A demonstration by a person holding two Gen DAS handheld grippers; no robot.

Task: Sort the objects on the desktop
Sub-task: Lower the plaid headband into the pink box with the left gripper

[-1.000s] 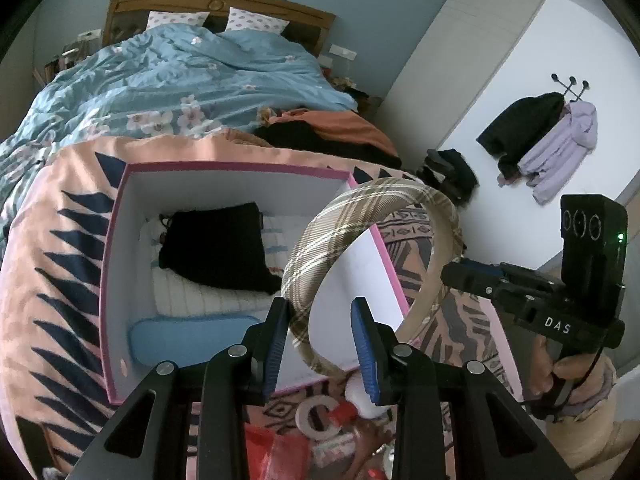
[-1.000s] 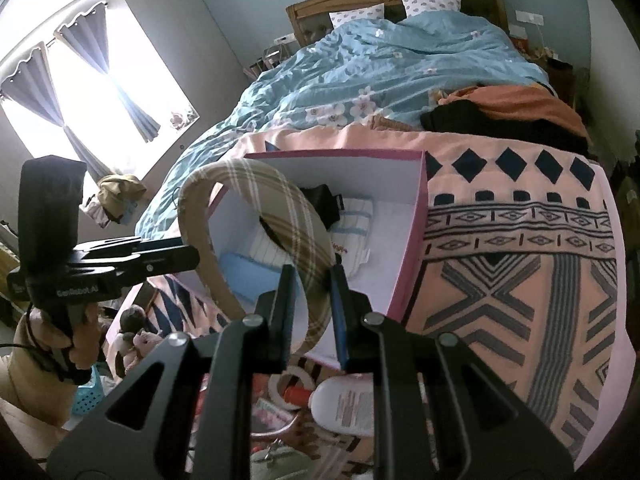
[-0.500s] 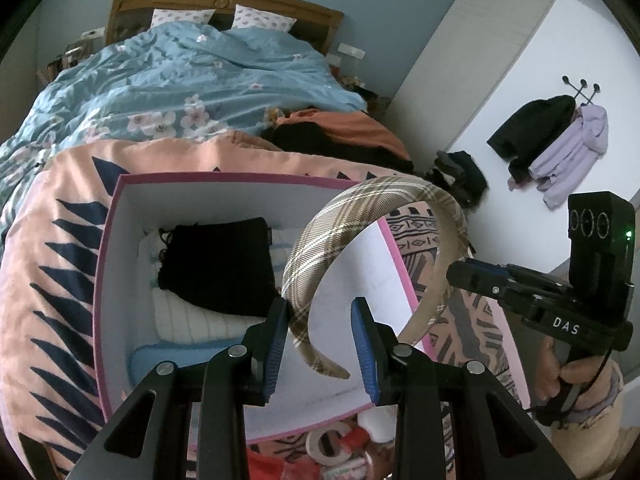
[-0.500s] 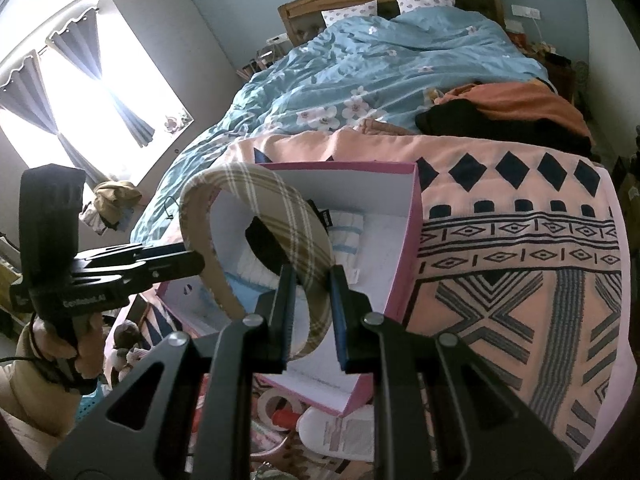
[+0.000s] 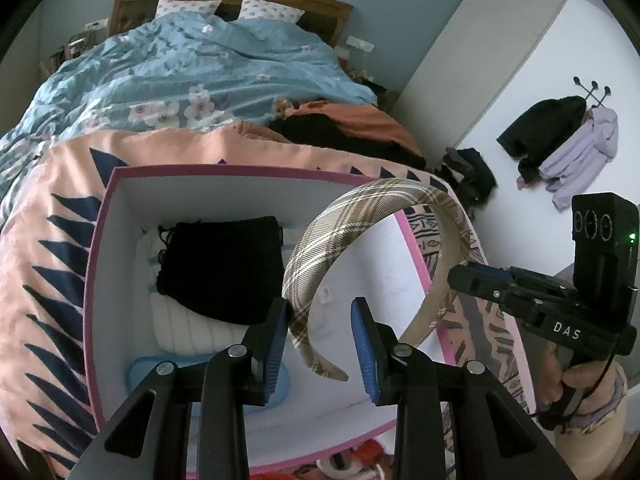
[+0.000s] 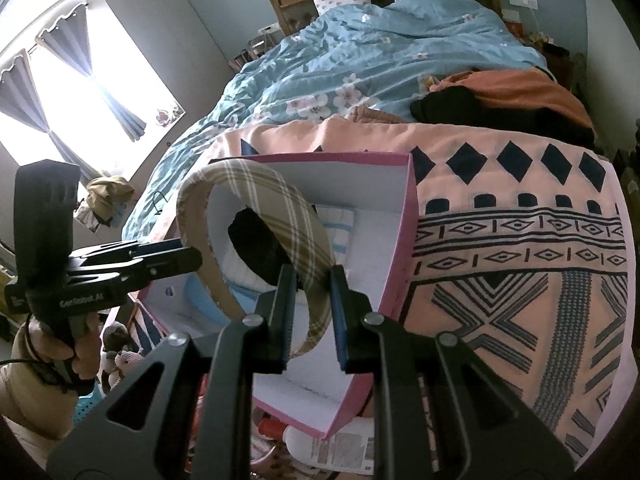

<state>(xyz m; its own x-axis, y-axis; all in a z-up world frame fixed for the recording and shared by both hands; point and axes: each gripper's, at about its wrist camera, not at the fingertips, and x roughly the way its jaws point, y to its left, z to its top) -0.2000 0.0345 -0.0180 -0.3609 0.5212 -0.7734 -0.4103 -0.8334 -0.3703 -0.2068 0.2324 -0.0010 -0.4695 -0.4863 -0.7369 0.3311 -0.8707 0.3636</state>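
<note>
A beige plaid headband (image 5: 360, 216) hangs over the open pink-rimmed white box (image 5: 240, 170). My right gripper (image 6: 312, 308) is shut on one leg of the headband (image 6: 276, 204); from the left wrist view it grips the far leg at the right (image 5: 460, 280). My left gripper (image 5: 320, 344) is open, its blue pads either side of the near leg without pinching it. In the box lie a black pouch (image 5: 224, 264), a white folded cloth (image 5: 188, 332) and a light blue item (image 5: 140, 372).
The box (image 6: 404, 240) rests on a pink patterned blanket (image 6: 520, 260) at the foot of a bed with a blue floral duvet (image 5: 180, 76). Loose items, including a white bottle (image 6: 340, 448) and red packets (image 5: 360, 452), lie below the box's near edge.
Both grippers and the headband have moved forward over the box, so its interior fills more of the view. The grips have not changed.
</note>
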